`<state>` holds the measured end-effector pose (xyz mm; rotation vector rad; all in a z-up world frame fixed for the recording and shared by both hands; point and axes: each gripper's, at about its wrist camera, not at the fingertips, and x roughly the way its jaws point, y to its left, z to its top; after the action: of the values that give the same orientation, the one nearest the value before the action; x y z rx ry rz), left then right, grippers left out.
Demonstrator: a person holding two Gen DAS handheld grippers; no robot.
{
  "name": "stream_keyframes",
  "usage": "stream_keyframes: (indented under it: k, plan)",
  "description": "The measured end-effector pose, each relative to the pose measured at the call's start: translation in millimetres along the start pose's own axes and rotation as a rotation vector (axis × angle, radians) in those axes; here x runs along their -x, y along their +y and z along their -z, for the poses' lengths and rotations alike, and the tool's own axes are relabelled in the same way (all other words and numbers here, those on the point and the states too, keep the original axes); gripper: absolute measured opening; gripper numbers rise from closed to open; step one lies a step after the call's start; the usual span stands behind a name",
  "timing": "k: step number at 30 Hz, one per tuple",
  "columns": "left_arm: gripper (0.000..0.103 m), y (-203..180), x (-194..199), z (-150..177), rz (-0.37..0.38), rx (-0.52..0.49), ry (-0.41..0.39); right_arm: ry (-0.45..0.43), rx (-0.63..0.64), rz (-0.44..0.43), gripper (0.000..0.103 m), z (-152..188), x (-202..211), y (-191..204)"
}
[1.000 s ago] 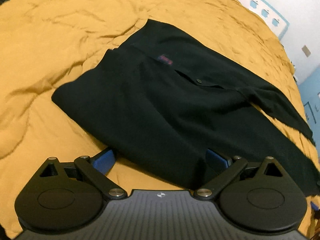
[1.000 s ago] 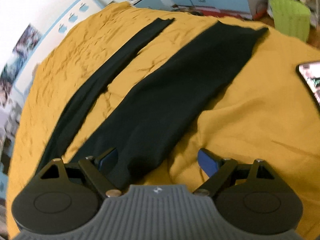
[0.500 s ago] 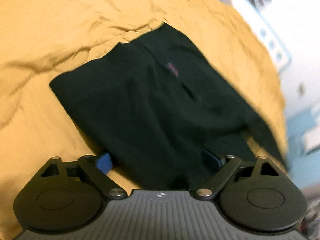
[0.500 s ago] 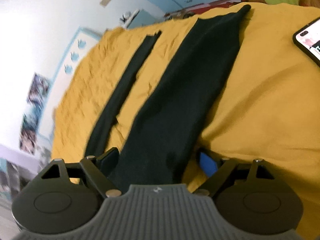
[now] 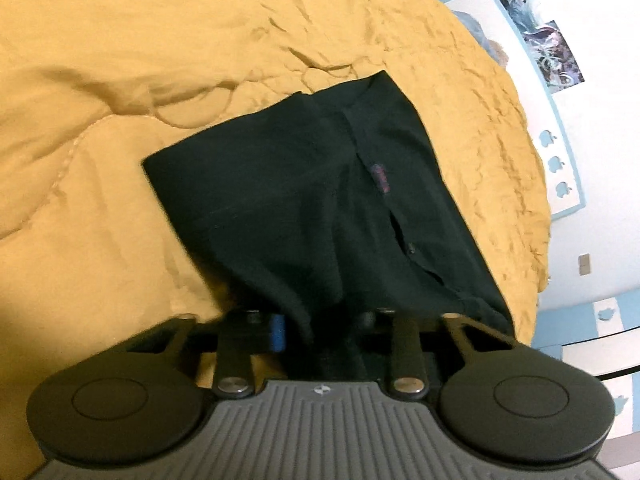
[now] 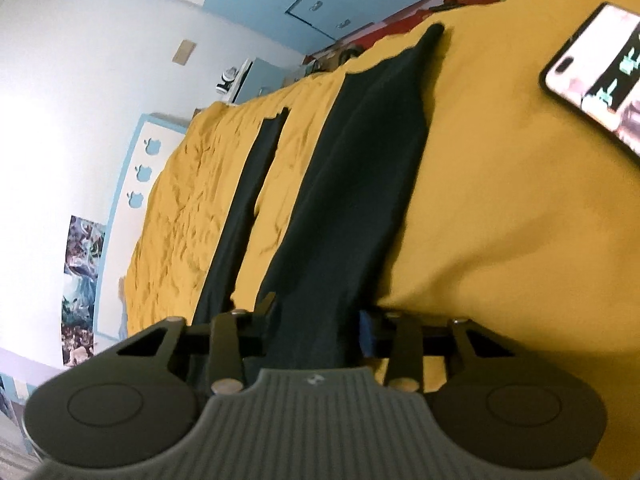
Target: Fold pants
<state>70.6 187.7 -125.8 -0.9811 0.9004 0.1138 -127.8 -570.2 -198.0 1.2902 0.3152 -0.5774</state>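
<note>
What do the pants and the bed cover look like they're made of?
Pants: thin matte black woven fabric, probably cotton or a blend; it drapes in soft folds. Bed cover: mustard quilted cloth, matte and crinkled, with stitched seams showing.

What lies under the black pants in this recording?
The black pants lie on a wrinkled yellow bedspread, seen all around them. Whatever the bedspread covers is hidden. A phone lies beside them, not underneath.
</note>
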Motion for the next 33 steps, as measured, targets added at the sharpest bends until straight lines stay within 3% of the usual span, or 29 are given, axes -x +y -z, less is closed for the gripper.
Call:
stream_keyframes:
  k: [2,6,10,15,16,17,23,33]
  plan:
    - [0.017,3,1,-1,0.000,0.012,-0.007,-0.015,-0.010,0.003,0.017,-7,1,-2]
    - [0.017,10,2,-5,0.008,0.049,-0.030,-0.040,-0.032,-0.018,0.012,-20,7,-8]
    - [0.018,14,1,-7,0.010,0.088,-0.041,-0.063,-0.049,-0.025,0.013,-32,13,-14]
    - [0.015,4,4,-7,-0.013,0.027,-0.061,-0.040,-0.086,-0.048,0.013,-45,6,-23]
    - [0.009,3,4,-8,-0.013,0.018,-0.063,-0.038,-0.073,-0.042,0.010,-45,4,-22]
    - [0.007,2,5,-8,-0.012,0.011,-0.064,-0.036,-0.056,-0.035,0.000,-46,4,-20]
    - [0.004,-6,17,-14,0.011,-0.006,-0.079,-0.048,-0.004,-0.006,0.000,-47,18,-10]
    - [0.003,-63,41,-41,0.100,-0.141,-0.119,-0.054,0.064,-0.101,0.000,-61,39,33]
